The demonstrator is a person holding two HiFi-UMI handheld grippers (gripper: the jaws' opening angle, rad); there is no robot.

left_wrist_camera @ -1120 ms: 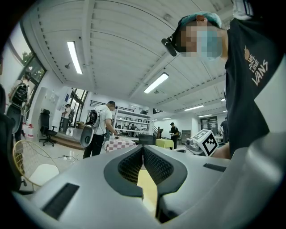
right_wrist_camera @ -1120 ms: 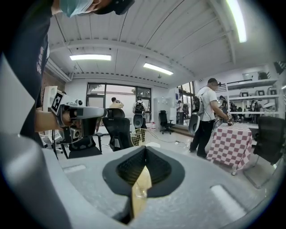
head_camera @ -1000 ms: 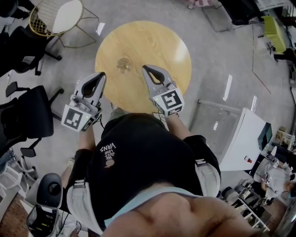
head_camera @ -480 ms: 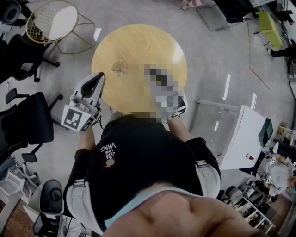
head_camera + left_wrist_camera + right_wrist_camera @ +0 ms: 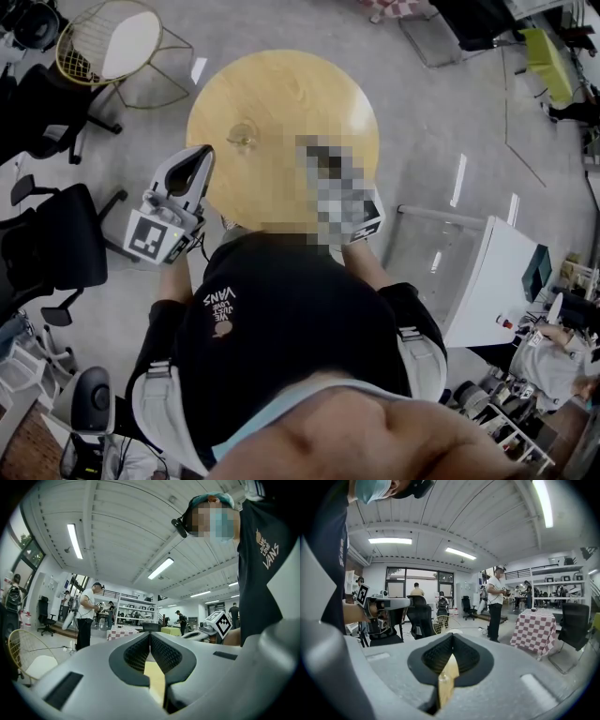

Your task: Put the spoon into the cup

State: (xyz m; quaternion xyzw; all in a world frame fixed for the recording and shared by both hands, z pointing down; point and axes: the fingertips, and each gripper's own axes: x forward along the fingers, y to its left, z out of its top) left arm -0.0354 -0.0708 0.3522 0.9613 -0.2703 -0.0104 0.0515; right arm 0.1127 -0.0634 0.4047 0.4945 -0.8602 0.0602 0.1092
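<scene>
The table (image 5: 281,84) is round and of pale wood, and the cup (image 5: 241,139), a clear glass, stands upright on it near the left edge. No view shows the spoon clearly enough to place it. The left gripper (image 5: 204,153) hangs at the table's near-left edge. Its tips are just over the wood and near the cup but apart from it, and its body and marker cube (image 5: 155,239) are off the table toward the person. In its own view the left gripper (image 5: 150,634) has both jaws pressed together at the tips with nothing between them. Only a narrow slit lower down shows the yellow of the table. The right gripper (image 5: 451,639) is closed the same way in its view: tips meeting, nothing gripped, and a sliver of wood colour in the gap below. In the head view a mosaic patch covers most of it above the table's near-right part, leaving a corner of its cube (image 5: 367,223) clear. The person's black shirt (image 5: 281,319) fills the lower middle of that view. On the floor, a wire chair (image 5: 112,42) stands beyond the table's far-left side, a black chair (image 5: 52,239) well to the left, and a white cabinet (image 5: 497,272) to the right. The right gripper view also shows a checked cloth (image 5: 536,630).
</scene>
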